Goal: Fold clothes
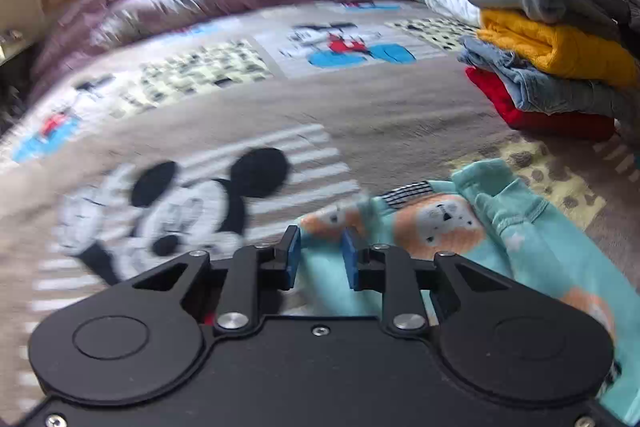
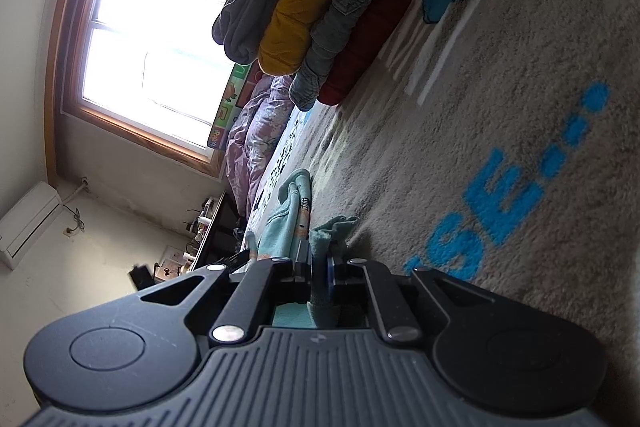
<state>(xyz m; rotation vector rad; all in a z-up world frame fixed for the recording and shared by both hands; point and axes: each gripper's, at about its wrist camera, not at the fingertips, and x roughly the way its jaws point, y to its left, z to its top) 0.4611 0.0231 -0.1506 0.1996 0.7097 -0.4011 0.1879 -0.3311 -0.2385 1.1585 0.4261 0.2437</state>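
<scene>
While right gripper (image 2: 318, 265) pinches teal garment (image 1: 520, 227), left gripper (image 1: 320, 251) gapes

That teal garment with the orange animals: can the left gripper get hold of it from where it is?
Probably yes. The left gripper sits right at the teal garment, its jaws slightly apart with the cloth's edge showing between them, and nothing lies in the way. Blur hides whether the pads already touch it.

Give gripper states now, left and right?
Left gripper: open, jaws straddling the teal animal-print fleece garment, not pinching.
Right gripper: shut on that garment's edge.
</scene>
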